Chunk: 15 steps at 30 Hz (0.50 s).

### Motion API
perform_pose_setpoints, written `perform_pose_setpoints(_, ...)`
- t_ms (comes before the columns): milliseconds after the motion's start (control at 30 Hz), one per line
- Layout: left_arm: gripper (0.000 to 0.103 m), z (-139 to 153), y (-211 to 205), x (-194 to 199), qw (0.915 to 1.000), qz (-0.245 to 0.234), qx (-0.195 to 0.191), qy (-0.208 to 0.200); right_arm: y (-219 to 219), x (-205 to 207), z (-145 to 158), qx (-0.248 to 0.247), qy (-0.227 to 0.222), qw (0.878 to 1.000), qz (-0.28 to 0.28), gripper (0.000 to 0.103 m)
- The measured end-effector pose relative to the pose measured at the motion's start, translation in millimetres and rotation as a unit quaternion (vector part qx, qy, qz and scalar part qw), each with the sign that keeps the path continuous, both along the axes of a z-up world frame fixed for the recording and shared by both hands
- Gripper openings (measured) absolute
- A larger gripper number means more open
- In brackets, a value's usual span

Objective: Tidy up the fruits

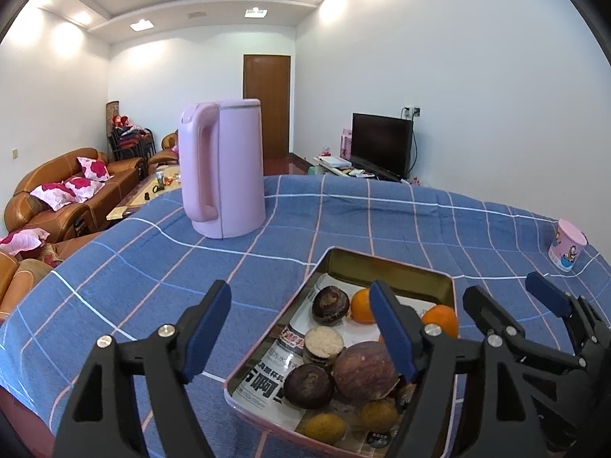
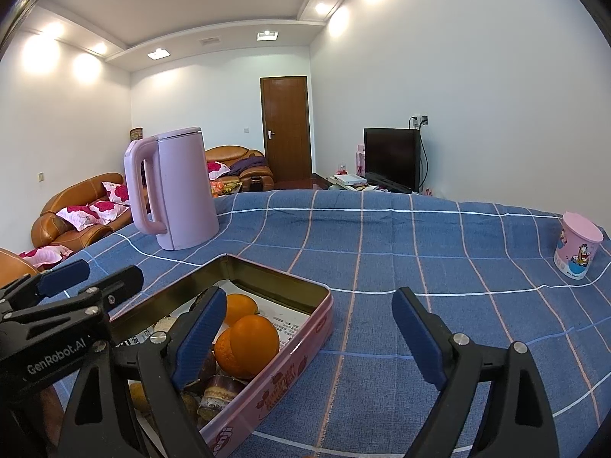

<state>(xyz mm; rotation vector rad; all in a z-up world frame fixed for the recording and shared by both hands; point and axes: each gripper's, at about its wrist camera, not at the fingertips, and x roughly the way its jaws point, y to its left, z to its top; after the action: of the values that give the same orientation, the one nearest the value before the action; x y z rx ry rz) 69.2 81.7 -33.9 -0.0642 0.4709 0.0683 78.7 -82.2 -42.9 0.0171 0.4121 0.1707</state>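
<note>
Both jaws spread wide, holding nothing. The fruits (image 1: 362, 372) sit piled in the pink tin (image 2: 267, 400), lower middle of frame. The left hand-held gripper (image 1: 301, 337) and right hand-held gripper (image 2: 313, 337) crowd it — a clumsy grab could roll an orange (image 2: 254, 337) out, I reckon.

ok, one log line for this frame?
left hand-held gripper: open, empty | right hand-held gripper: open, empty | fruits in tin | kettle, cup on cloth
</note>
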Motion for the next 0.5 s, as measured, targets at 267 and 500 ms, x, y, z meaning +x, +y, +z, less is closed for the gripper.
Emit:
perform_pose_setpoints(267, 0.083, 0.8, 2.0, 1.0, 1.0, 0.009, -0.002, 0.001, -1.2, -1.0, 0.4, 0.001, -0.005, 1.0, -0.001, 0.09)
perform_pose_setpoints(500, 0.09, -1.3, 3.8, 2.7, 0.9998, 0.016, 0.0, 0.01, -2.3, -2.9, 0.4, 0.002, -0.007, 1.0, -0.004, 0.09)
